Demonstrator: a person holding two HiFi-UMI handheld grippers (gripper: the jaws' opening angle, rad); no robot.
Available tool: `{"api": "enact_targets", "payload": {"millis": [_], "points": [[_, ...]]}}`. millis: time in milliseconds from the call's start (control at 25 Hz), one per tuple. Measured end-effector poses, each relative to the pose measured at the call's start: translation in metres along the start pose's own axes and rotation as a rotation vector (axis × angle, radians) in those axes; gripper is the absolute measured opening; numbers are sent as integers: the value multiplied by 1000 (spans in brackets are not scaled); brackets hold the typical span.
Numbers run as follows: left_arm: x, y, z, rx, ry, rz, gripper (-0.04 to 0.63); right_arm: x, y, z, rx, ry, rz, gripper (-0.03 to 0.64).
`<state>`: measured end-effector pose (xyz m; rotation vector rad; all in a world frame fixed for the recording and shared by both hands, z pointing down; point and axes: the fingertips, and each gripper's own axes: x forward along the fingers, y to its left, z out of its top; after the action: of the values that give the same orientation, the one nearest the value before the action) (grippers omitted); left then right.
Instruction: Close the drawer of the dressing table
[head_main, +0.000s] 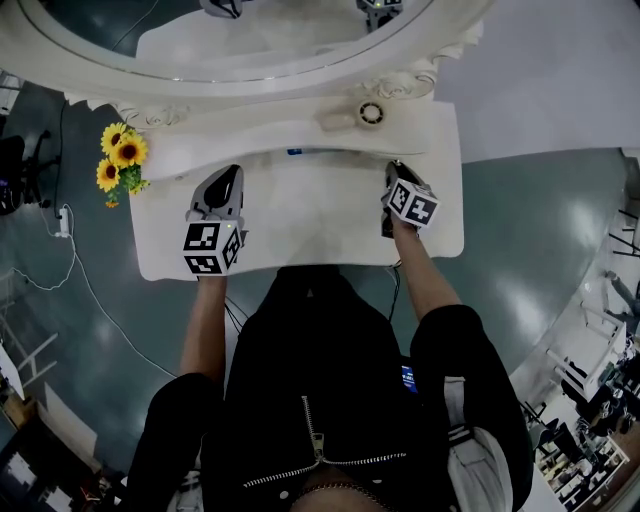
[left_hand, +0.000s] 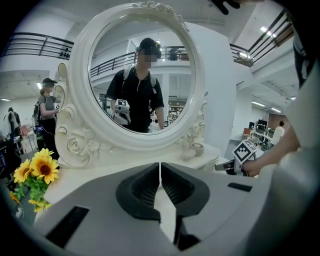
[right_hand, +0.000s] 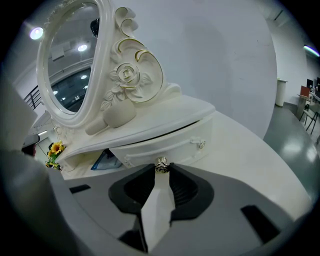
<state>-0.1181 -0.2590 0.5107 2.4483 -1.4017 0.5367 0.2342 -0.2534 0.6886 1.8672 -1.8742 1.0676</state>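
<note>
1. White-painted wood all over in the head view: one dressing table (head_main: 300, 225), with one oval mirror (head_main: 250, 40) at its back.
   - Counted to the left of the mirror: one bunch of sunflowers (head_main: 122, 155), three blooms.
   - Counted under the mirror's right foot: one small round pot (head_main: 371, 113).
   - Two grippers out in front of the mirror. Left gripper (head_main: 228, 175) low and to the left, over the bare tabletop. Right gripper (head_main: 394, 170) low and to the right, nosed up to the raised tier (head_main: 200, 150) beneath the mirror.

2. Left gripper view: clenched on nothing, pads meeting along a thin slit, aimed at the mirror. Judged idle for this task.

3. Right gripper view:
   - Found one drawer (right_hand: 165, 145) in the tier just below the mirror's right scroll. Standing ajar, with a dark gap along its top edge and its left end open.
   - One blue item (right_hand: 105, 160) showing inside the drawer.
   - One metal knob (right_hand: 160, 165) on the drawer front, pinched between the right jaw tips, so read as grasping the knob.
   - One further small fitting (right_hand: 200, 144) on the front, further from the mirror. Too small to identify.

4. Step in hand, as judged: hold taken on the knob, drawer not yet shut.
   - Next move calls for a straight push toward the mirror, along the drawer's own run, until the front sits flush with the tier.
   - Keep the push square to avoid jamming, then let go of the knob.
</note>
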Motion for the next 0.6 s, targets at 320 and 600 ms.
{"api": "enact_targets", "payload": {"millis": [320, 600], "points": [[-1, 1, -1, -5, 1, 5, 28, 4, 0, 3, -1, -1, 2, 95], [-4, 5, -3, -8, 5, 16, 28, 8, 0, 8, 2, -7, 3, 95]]}}
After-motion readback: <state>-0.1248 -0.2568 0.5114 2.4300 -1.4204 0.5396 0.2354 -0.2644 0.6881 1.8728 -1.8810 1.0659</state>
